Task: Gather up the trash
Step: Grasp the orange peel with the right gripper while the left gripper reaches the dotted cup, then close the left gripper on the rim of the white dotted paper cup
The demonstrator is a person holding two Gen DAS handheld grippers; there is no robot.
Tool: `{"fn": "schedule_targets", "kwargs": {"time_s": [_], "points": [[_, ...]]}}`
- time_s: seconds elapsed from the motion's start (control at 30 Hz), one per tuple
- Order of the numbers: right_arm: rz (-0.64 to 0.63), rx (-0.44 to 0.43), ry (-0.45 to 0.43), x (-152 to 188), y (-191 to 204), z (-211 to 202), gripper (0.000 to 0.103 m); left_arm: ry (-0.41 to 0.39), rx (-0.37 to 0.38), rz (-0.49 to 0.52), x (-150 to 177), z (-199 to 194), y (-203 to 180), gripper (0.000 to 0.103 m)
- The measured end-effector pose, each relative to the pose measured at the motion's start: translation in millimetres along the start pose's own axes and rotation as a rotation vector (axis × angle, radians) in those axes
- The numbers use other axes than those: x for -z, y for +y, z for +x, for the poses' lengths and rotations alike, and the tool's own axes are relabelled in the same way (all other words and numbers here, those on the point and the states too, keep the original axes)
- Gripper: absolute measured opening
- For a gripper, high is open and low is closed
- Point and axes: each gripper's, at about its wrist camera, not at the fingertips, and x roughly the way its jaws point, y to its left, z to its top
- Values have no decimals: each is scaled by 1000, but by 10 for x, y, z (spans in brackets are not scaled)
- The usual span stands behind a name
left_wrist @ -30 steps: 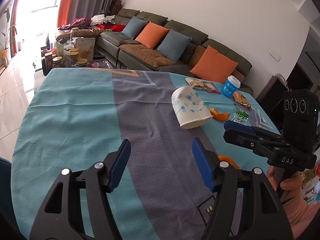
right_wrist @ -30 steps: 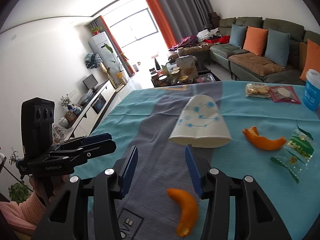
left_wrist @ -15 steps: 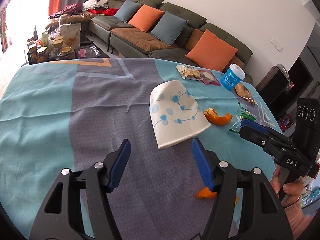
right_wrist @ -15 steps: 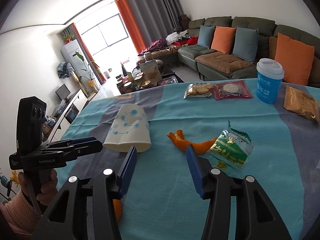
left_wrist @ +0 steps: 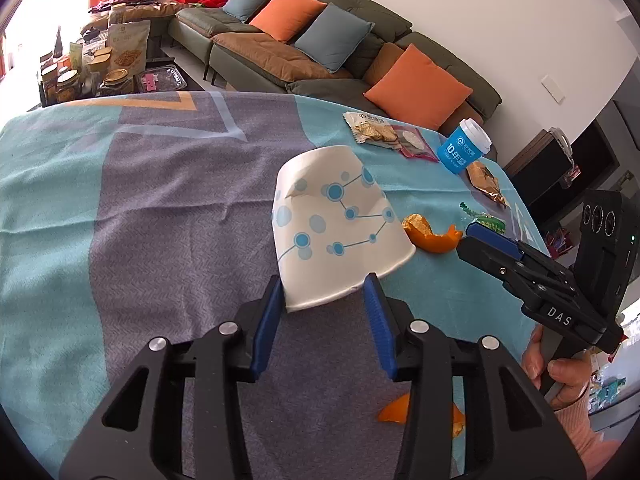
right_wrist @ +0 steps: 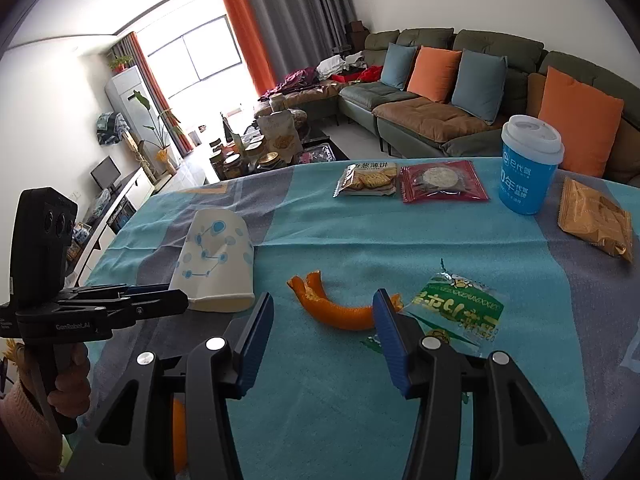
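A white paper cup [left_wrist: 336, 224] with blue dots lies on its side on the tablecloth; it also shows in the right wrist view [right_wrist: 218, 262]. My left gripper [left_wrist: 324, 292] is open, its fingertips at either side of the cup's rim. My right gripper [right_wrist: 322, 312] is open and empty, just before a curved orange peel [right_wrist: 336, 310] and a green wrapper [right_wrist: 456, 310]. That peel [left_wrist: 432, 236] lies right of the cup. A second orange peel [left_wrist: 400, 412] lies near the front, under my left gripper's right finger.
At the table's far side lie a cracker packet [right_wrist: 370, 180], a red packet [right_wrist: 442, 180], a blue cup with a white lid [right_wrist: 528, 168] and a brown packet [right_wrist: 596, 216]. A sofa [right_wrist: 440, 92] stands behind the table [left_wrist: 120, 200].
My left gripper has moved forward up to the paper cup's rim. My right gripper has moved forward and right, up to the curved orange peel and green wrapper.
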Motion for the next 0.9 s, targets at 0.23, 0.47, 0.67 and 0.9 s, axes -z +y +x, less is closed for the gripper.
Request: {"fn": "schedule_targets", "kwargs": {"time_s": [0.23, 0.47, 0.67, 0.9], "points": [[-80, 17, 24, -45, 144, 56, 49, -6, 9, 9, 22, -21, -23, 35], [-178, 71, 73, -69, 277, 188, 49, -19, 8, 21, 61, -122, -26, 29], [-221, 95, 113, -40, 301, 265, 36, -22, 13, 17, 118, -226, 30, 1], [-224, 71, 116, -12, 294, 197, 15, -48, 10, 15, 186, -335, 81, 3]]}}
